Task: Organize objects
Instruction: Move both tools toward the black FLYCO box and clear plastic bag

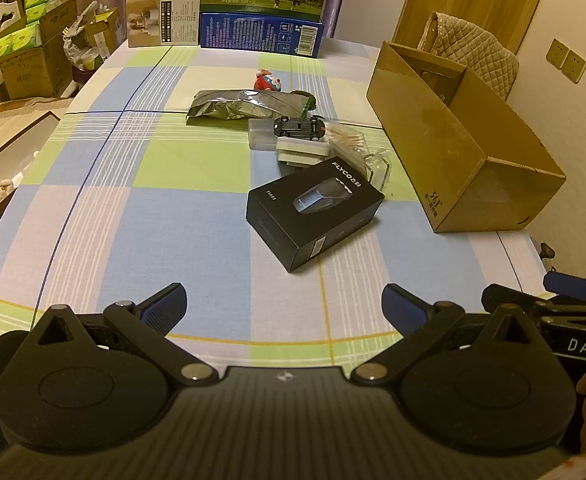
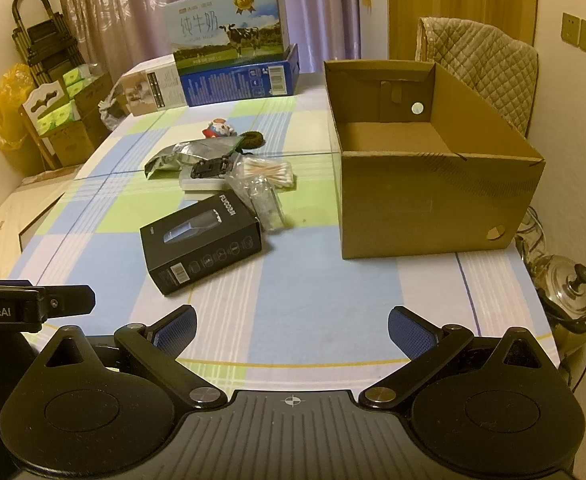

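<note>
A black shaver box (image 1: 313,214) (image 2: 203,240) lies on the checked tablecloth, nearest to both grippers. Behind it is a cluster: a silver foil bag (image 1: 245,106) (image 2: 185,156), a black toy car (image 1: 299,126) (image 2: 211,168) on a white flat box (image 1: 303,150), a bag of cotton swabs (image 1: 347,140) (image 2: 267,172), a clear plastic packet (image 2: 267,202) and a small red figurine (image 1: 267,80) (image 2: 218,128). An open, empty cardboard box (image 1: 453,148) (image 2: 433,184) stands to the right. My left gripper (image 1: 284,308) and right gripper (image 2: 292,330) are both open and empty, low over the near table edge.
Milk cartons and boxes (image 1: 261,4) (image 2: 229,64) are stacked at the far table end. A padded chair (image 2: 481,68) stands behind the cardboard box. A steel kettle (image 2: 571,296) sits off the table's right edge. Boxes (image 1: 25,56) clutter the floor at the left.
</note>
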Demonstrator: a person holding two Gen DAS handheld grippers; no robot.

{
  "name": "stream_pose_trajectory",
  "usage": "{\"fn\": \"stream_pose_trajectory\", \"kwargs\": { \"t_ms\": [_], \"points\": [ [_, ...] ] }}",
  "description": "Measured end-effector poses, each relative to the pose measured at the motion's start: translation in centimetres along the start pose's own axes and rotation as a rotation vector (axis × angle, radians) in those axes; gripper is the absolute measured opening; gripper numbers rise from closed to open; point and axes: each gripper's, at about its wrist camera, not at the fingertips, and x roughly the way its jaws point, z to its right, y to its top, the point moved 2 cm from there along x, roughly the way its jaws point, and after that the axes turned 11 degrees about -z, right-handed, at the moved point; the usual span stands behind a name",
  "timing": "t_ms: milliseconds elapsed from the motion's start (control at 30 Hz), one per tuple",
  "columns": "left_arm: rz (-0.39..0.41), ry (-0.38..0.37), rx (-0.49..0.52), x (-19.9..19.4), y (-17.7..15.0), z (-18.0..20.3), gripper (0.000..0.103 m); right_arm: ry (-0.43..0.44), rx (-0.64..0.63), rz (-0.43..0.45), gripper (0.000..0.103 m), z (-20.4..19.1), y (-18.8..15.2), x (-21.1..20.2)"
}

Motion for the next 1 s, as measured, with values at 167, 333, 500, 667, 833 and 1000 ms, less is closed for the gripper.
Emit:
{"fn": "stream_pose_trajectory", "kwargs": {
  "t_ms": [167,333,500,667,833,1000],
  "points": [
    [0.000,0.001,-0.002,0.0,0.0,0.0,0.102,0.001,-0.001,0.000,0.100,0.0,0.0,0.0],
    [0.000,0.001,-0.005,0.0,0.0,0.0,0.102,0.000,-0.001,0.000,0.100,0.0,0.0,0.0],
    [0.000,0.001,-0.004,0.0,0.0,0.0,0.102,-0.001,-0.001,0.001,0.100,0.0,0.0,0.0],
    [-0.002,-0.001,-0.001,0.0,0.0,0.0,0.102,0.001,-0.002,-0.003,0.100,0.0,0.0,0.0],
    [-0.001,0.002,0.030,0.0,0.4,-0.2,0.102,0.002,-0.009,-0.011,0.100,0.0,0.0,0.5],
    [-0.003,-0.008,0.063,0.3,1.4,-0.9,0.102,0.019,-0.044,-0.013,0.100,-0.2,0.3,1.2]
  ]
}}
